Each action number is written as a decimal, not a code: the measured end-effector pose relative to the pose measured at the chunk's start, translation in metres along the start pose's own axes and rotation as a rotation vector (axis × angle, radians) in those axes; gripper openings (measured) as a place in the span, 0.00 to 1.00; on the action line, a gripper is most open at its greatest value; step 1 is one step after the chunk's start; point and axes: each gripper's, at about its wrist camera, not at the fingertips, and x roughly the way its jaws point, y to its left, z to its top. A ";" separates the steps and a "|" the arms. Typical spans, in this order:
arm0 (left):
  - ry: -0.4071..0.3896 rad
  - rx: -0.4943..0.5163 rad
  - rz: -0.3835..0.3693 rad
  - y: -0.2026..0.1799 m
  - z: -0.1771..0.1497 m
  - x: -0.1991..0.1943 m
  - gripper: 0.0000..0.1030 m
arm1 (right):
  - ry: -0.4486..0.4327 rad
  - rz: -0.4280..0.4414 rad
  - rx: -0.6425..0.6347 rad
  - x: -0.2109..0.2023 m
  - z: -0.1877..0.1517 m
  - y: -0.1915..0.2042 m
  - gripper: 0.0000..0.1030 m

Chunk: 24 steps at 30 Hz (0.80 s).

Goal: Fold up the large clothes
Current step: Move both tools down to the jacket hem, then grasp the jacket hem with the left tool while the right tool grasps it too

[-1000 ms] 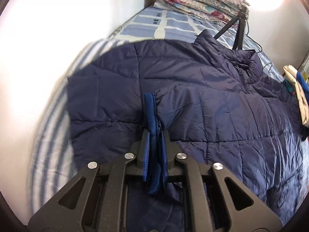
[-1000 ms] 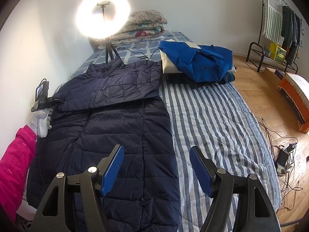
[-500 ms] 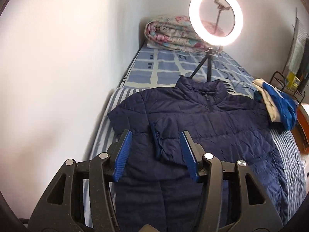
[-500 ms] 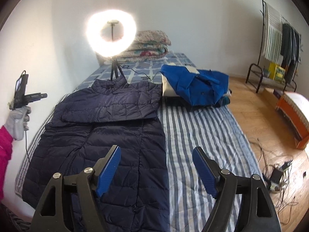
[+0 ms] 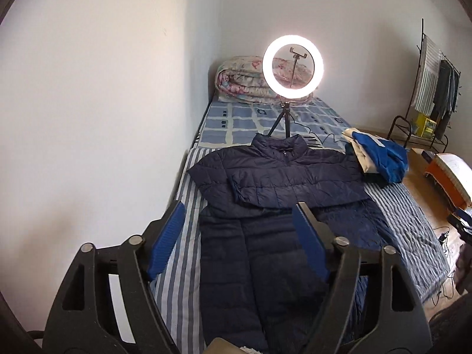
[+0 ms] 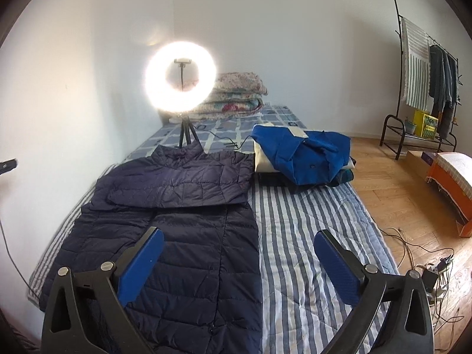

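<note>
Navy quilted puffer coat lies flat along the striped bed, front up, collar at the far end. Both sleeves are folded across the chest. The hem end reaches toward the camera, zipper closed.

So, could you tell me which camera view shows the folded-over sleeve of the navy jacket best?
The left wrist view: the sleeve lies across the navy jacket almost centred, its cuff end visible. The right wrist view shows the sleeve too, but more obliquely and off to the left.
</note>
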 end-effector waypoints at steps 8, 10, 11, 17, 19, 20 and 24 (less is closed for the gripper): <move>0.067 -0.017 0.001 0.014 -0.063 -0.043 0.77 | 0.046 -0.015 -0.015 0.002 -0.010 -0.017 1.00; 0.114 -0.044 -0.008 0.022 -0.081 -0.035 0.77 | 0.072 -0.016 -0.025 0.004 -0.018 -0.023 1.00; 0.141 -0.065 -0.011 0.027 -0.091 -0.029 0.77 | 0.089 -0.012 -0.028 0.006 -0.021 -0.026 1.00; 0.287 -0.214 -0.062 0.050 -0.145 0.010 0.77 | 0.230 0.096 -0.019 0.027 -0.059 -0.045 1.00; 0.342 -0.246 -0.078 0.053 -0.162 0.026 0.77 | 0.275 0.134 -0.016 0.035 -0.073 -0.047 0.99; 0.374 -0.271 -0.096 0.055 -0.172 0.034 0.77 | 0.296 0.147 -0.018 0.039 -0.078 -0.047 0.99; 0.495 -0.401 -0.164 0.065 -0.208 0.067 0.77 | 0.412 0.190 -0.034 0.055 -0.100 -0.048 0.90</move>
